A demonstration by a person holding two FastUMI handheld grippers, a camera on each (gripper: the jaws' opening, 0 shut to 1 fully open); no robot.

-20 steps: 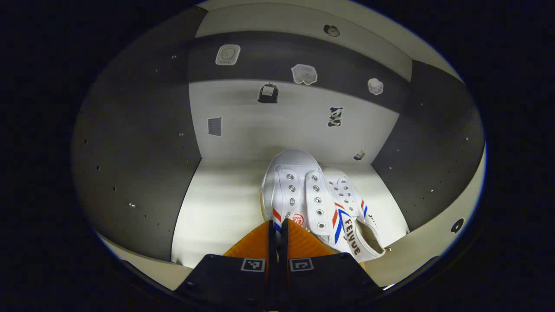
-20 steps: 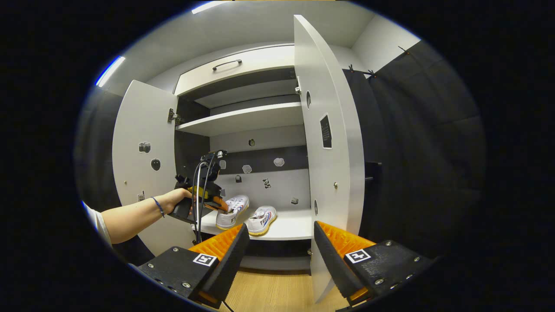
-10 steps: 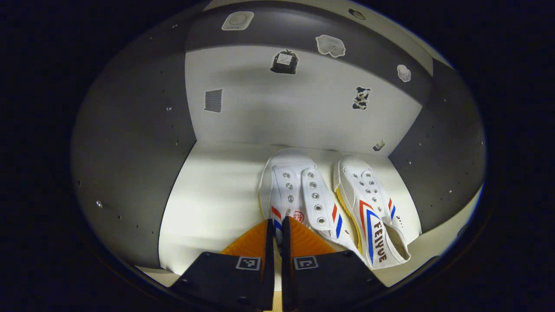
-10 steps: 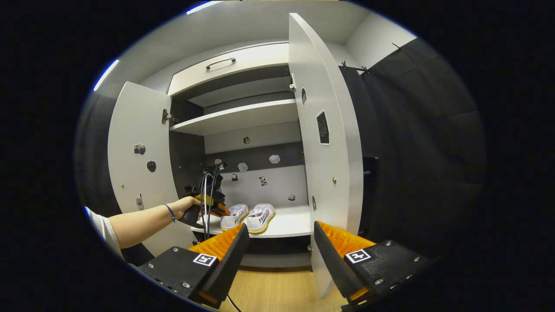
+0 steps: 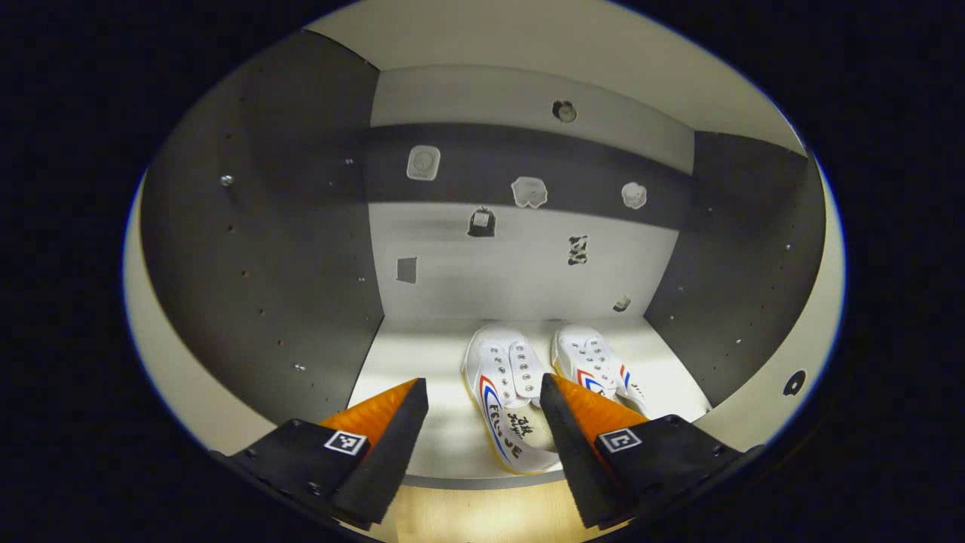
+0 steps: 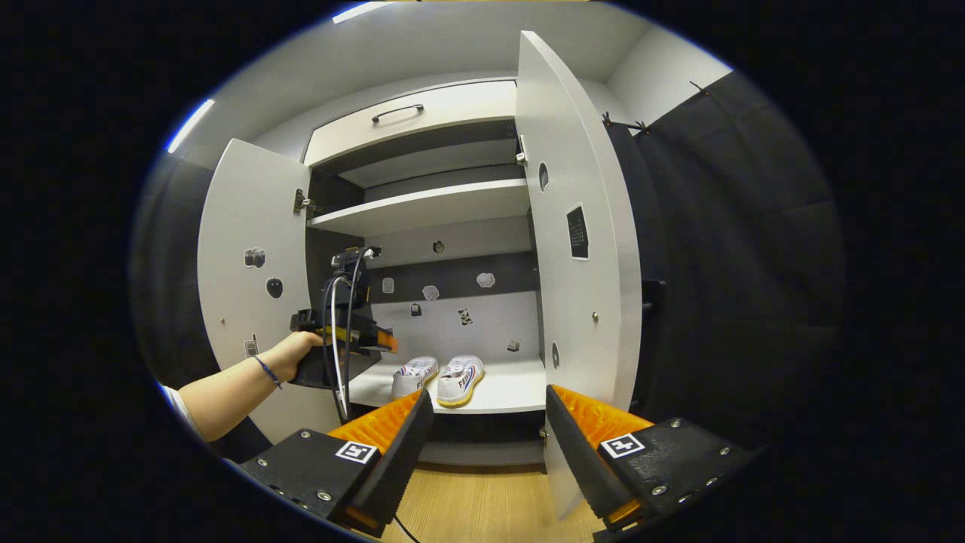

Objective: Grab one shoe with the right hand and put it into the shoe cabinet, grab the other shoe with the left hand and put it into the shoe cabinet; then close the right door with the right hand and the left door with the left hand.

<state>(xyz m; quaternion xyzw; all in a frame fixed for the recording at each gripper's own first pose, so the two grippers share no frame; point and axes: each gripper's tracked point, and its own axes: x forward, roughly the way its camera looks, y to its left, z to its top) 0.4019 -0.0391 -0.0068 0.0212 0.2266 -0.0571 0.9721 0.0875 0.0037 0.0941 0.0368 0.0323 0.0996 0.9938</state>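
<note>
now both shoes [image 5: 503, 385] lie lengthwise, toes to the cabinet [image 6: 422, 207] back, each claw [image 5: 482, 422] gaping empty.

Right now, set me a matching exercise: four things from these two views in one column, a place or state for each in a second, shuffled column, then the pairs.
Things:
1. left tool
2. right door
3. shoes
4. drawer handle

Places or states:
A. side by side on the lower shelf, toes pointing inward
B. at the top of the cabinet, above the shelves
C. open, holding nothing, in front of the lower shelf
D. swung open, its edge towards the right gripper view's camera

Pairs: 1-C, 2-D, 3-A, 4-B
</note>
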